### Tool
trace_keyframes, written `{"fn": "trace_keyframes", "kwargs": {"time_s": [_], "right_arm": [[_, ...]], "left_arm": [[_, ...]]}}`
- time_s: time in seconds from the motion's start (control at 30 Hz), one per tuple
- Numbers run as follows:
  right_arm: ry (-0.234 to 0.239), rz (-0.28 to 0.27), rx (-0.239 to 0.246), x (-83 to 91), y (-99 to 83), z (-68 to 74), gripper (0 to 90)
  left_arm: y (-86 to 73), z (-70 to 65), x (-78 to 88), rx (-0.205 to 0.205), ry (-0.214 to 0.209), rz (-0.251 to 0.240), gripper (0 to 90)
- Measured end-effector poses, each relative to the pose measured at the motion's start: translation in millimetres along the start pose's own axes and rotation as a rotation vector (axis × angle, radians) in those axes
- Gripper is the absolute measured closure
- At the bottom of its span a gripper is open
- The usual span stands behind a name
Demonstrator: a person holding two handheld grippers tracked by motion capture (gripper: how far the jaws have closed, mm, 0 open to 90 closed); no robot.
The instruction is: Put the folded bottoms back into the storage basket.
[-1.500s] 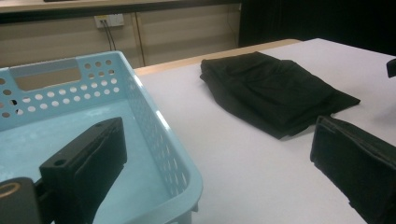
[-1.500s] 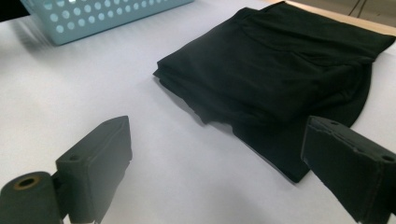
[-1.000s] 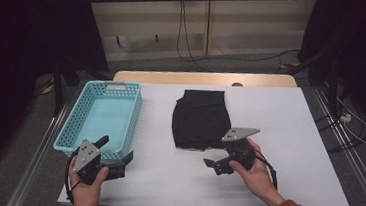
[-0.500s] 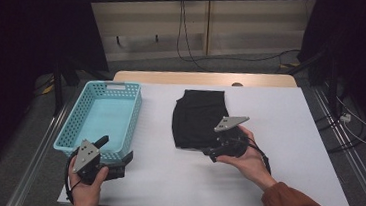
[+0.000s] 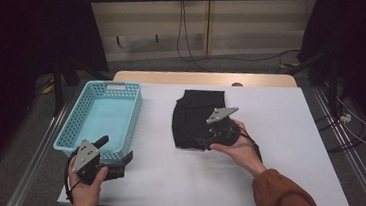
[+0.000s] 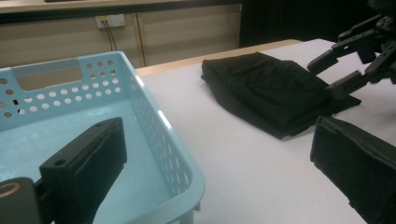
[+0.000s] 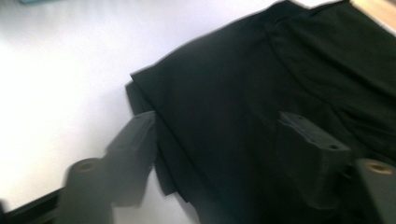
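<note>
Folded black cloth [image 5: 196, 116], lengthwise away from person

White table [image 5: 288, 142] with turquoise basket [image 5: 76, 119] and folded black cloth [image 5: 192, 116] well apart.

No readable text, labels, brands or numbers anywhere. Basket [image 5: 100, 115]: plain perforated plastic, no marking. Cloth [image 5: 196, 116]: plain black, no tag showing. Surface [image 5: 288, 137]: blank white. Grey plates on both grippers: blank (just holes). Wall socket [image 6: 109, 20] in the left gripper view: no legible print.
</note>
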State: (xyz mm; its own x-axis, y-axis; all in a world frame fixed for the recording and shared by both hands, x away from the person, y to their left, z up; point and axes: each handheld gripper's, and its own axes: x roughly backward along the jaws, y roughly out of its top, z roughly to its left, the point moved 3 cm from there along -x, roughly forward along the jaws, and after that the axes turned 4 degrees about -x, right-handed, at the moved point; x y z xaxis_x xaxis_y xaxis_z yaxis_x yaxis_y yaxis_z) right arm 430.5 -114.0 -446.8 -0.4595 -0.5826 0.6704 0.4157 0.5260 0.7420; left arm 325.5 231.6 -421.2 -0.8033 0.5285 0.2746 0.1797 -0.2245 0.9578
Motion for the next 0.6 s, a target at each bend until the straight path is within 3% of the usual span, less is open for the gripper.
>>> {"fn": "trace_keyframes", "kwargs": {"time_s": [0.07,0.3,0.33,0.6], "right_arm": [[-0.002,0.029,0.015,-6.3,-2.2,0.8,34.3],[0.018,0.067,0.077,-15.7,-5.7,6.4,24.6],[0.017,0.083,0.112,-15.8,-6.9,9.0,23.5],[0.017,0.134,0.156,-25.6,-14.5,9.6,24.9]], "left_arm": [[0.1,-0.3,0.0,0.002,0.0,-0.002,3.8],[-0.1,-0.7,0.0,0.002,-0.005,0.002,3.8],[0.0,-0.4,0.0,0.003,-0.004,0.0,3.7],[0.0,-0.8,0.7,0.001,-0.01,0.002,3.7]]}}
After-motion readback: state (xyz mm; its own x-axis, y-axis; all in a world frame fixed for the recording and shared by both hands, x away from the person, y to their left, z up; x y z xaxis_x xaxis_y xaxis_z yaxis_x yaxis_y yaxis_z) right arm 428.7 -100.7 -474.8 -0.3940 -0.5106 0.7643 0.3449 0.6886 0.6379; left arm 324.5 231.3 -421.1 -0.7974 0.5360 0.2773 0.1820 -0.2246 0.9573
